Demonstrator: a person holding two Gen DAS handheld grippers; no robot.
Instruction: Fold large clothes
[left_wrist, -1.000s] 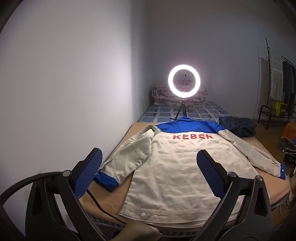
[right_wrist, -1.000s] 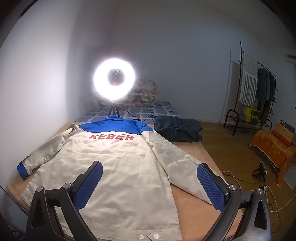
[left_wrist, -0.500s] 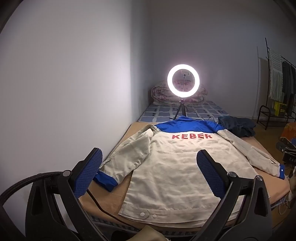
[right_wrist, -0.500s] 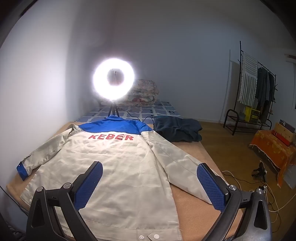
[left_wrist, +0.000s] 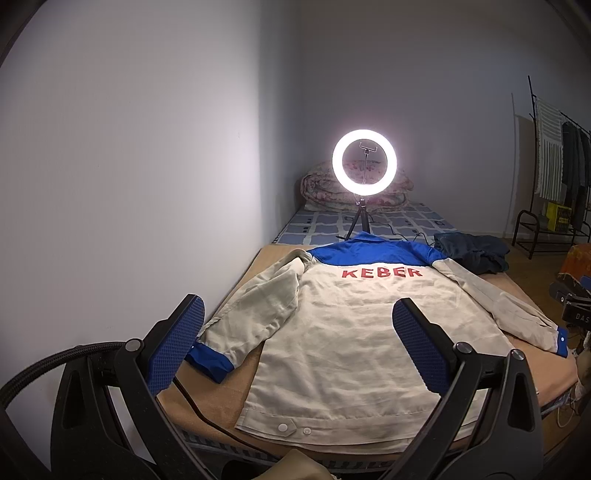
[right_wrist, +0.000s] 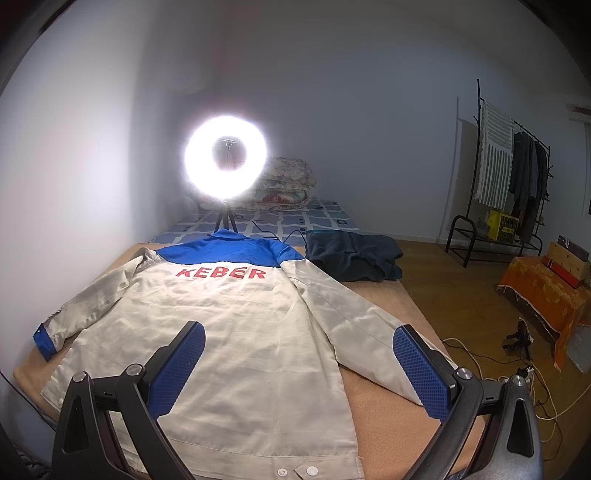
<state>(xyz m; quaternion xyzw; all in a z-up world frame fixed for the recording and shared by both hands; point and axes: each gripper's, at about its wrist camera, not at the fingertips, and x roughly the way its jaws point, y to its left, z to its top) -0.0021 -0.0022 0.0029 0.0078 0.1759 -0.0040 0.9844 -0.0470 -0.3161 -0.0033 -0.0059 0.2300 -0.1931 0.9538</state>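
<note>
Jacket (left_wrist: 343, 332), back panel: red capitals "KEBER" (left_wrist: 381, 273), just below the blue yoke, ahead of the open jaws and between them in the left wrist view. Black device (left_wrist: 574, 308), far right of the jaws: letters "DAS", cut off.

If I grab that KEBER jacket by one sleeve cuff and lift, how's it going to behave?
Probably floppy: the jacket lies flat with soft creases, so the body should sag and trail behind. It looks like thin woven cloth, likely light for its size. The sleeve may slide over the tan bed cover rather than catch, though I can't confirm the friction.
</note>
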